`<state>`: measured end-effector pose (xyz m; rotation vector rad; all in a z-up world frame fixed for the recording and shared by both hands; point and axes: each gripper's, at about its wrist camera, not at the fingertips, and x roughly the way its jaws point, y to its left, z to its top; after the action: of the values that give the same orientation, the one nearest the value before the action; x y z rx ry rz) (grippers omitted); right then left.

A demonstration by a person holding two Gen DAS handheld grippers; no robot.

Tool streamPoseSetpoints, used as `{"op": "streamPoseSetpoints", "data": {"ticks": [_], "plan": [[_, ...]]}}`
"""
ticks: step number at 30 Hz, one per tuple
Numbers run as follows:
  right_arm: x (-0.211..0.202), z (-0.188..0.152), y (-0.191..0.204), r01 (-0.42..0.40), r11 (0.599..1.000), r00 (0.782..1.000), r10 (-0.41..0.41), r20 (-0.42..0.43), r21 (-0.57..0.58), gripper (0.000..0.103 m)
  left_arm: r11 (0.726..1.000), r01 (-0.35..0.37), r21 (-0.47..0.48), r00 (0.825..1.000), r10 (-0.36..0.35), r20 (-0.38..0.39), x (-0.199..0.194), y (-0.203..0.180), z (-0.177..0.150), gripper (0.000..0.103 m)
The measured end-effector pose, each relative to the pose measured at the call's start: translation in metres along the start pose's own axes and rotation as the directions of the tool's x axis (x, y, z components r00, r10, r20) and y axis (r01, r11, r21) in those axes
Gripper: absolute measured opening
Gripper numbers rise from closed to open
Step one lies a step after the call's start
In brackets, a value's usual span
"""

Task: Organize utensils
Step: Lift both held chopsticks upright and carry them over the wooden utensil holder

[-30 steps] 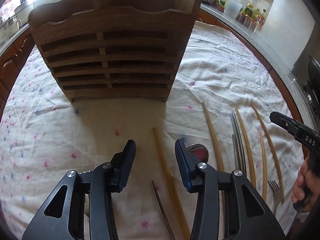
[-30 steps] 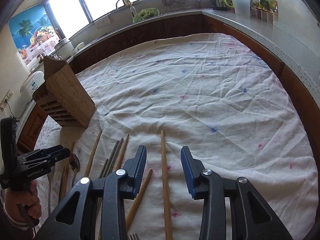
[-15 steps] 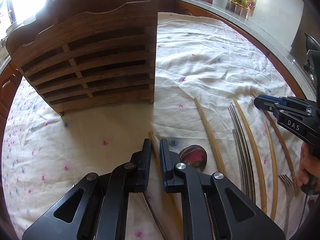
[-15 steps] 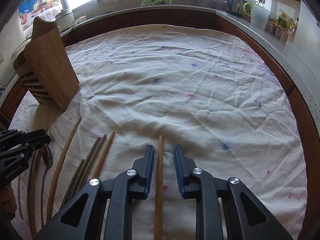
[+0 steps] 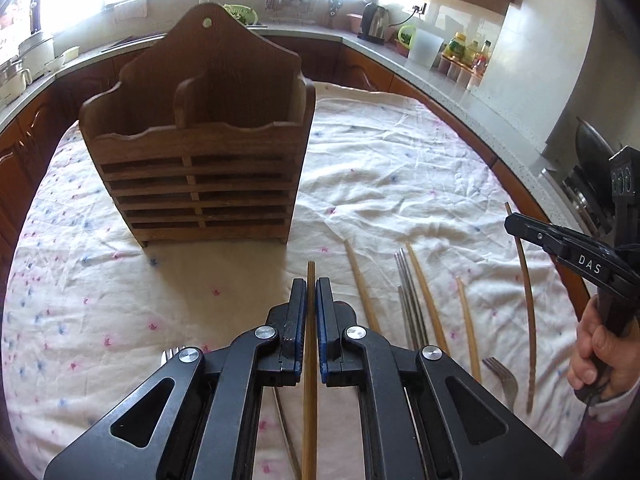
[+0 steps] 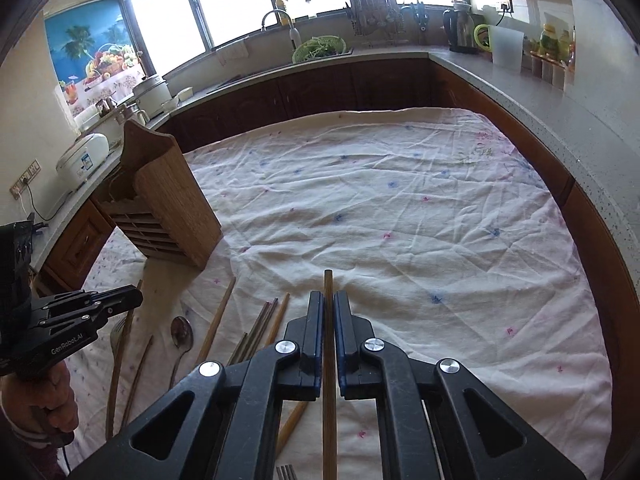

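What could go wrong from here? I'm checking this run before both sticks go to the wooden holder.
1. Each gripper, left and right, pinches one wooden chopstick near its tip, so the long free end could swing or slip.
2. The holder stands loose on a wrinkled cloth; a nudge might tip it.
3. The grippers are close together and could collide.

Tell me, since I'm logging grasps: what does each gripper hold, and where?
Each holds one brown wooden chopstick near its far end: left gripper on one chopstick, right gripper on another.

"DAS" marks the right gripper [image 5: 516, 227]; "GenRobot.AI" marks the left gripper [image 6: 134, 299].
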<state>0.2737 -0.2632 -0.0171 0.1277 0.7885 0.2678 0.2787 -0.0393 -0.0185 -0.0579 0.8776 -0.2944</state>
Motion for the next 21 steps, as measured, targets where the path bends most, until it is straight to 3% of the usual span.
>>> {"op": "streamPoseSetpoints", "data": {"ticks": [10, 21], "plan": [[-0.076, 0.001, 0.023, -0.035, 0.999, 0.992, 0.039, 0.121, -0.028, 0.005, 0.998, 0.065, -0.006, 0.988, -0.064, 0.138, -0.072, -0.017, -0.007, 0.004], [-0.146, -0.003, 0.054, -0.069, 0.994, 0.962, 0.088, 0.258, -0.083, 0.005, 0.995, 0.096, -0.005, 0.955, -0.091, 0.283, -0.144, -0.011, -0.025, 0.004]]}}
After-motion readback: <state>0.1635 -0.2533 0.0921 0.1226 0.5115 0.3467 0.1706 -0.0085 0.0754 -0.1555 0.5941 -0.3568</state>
